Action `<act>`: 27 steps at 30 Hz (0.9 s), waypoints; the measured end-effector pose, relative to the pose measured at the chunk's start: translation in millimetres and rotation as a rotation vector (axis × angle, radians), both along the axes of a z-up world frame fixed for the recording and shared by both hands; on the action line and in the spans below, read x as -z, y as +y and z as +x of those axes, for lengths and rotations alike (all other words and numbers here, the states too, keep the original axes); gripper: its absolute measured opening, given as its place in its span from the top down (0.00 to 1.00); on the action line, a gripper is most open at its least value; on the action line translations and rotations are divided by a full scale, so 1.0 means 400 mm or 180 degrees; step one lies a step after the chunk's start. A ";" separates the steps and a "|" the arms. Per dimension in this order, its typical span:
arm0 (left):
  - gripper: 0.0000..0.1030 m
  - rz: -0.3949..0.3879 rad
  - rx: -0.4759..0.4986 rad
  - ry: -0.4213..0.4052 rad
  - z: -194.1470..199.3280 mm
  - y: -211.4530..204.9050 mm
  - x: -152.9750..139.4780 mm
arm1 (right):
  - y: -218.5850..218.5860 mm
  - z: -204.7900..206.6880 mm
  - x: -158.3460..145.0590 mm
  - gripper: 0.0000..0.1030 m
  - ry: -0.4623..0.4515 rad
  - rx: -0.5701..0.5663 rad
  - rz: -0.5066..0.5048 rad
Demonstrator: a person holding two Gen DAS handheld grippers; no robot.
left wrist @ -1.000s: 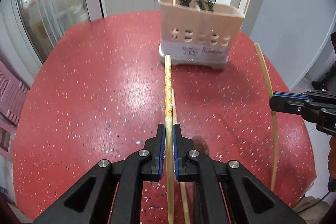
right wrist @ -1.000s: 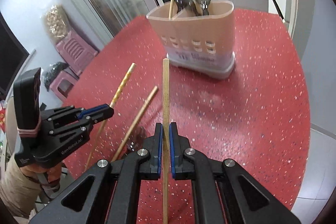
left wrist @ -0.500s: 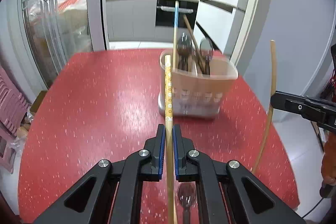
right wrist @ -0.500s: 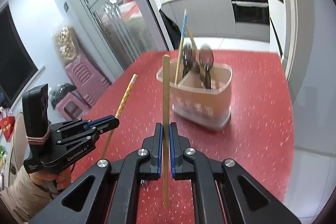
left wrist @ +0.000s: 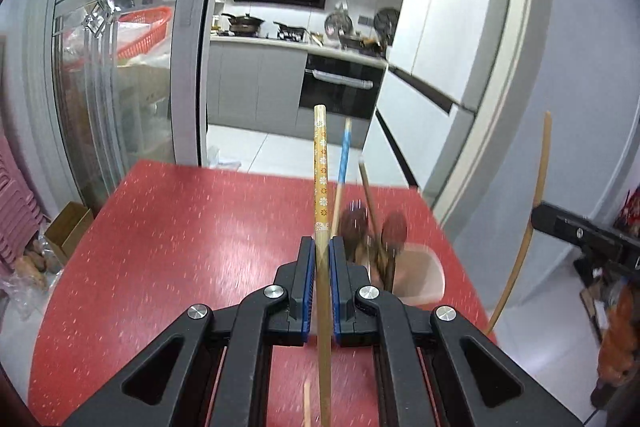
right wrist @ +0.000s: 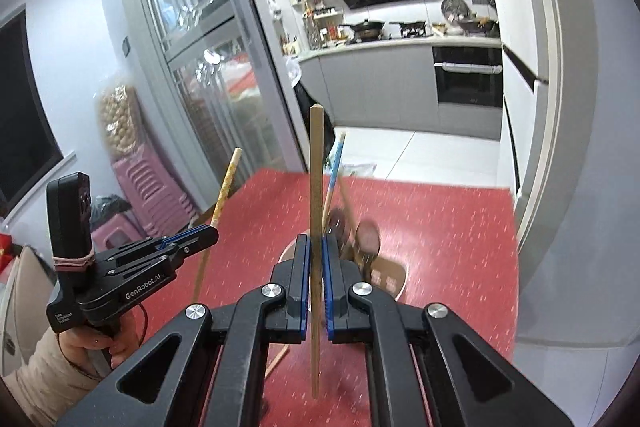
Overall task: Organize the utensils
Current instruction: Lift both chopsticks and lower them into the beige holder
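My left gripper (left wrist: 322, 247) is shut on a yellow flower-patterned chopstick (left wrist: 321, 167), held upright above the red table (left wrist: 180, 247). My right gripper (right wrist: 315, 245) is shut on a plain wooden chopstick (right wrist: 315, 167), also upright. The beige utensil holder (left wrist: 420, 275) sits just beyond and below both grippers, blurred, with spoons (left wrist: 394, 227), a blue-tipped chopstick (left wrist: 344, 155) and a brown stick in it. It also shows in the right wrist view (right wrist: 384, 275). The left gripper (right wrist: 192, 239) shows in the right wrist view, the right gripper (left wrist: 580, 235) in the left wrist view.
Another wooden chopstick (left wrist: 307, 403) lies on the table under my left gripper; it also shows in the right wrist view (right wrist: 276, 359). Pink stools (right wrist: 148, 187) stand left of the table. A glass cabinet (left wrist: 100, 87) and the kitchen counter (left wrist: 300, 43) lie beyond.
Both grippers have lifted their chopsticks off the table, tilted them upright and moved closer to the holder, which now lies low in both views.
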State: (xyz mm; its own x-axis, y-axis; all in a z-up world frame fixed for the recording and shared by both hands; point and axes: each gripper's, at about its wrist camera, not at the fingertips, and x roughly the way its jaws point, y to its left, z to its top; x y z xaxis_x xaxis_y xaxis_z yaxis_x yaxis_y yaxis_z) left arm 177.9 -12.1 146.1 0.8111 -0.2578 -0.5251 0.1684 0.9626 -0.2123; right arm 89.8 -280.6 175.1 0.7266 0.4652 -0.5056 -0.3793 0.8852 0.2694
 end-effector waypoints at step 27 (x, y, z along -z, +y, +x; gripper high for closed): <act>0.68 -0.0468 -0.0186 -0.0567 0.291 -0.083 0.059 | 0.008 0.243 0.049 0.94 -0.0313 0.0212 -0.0066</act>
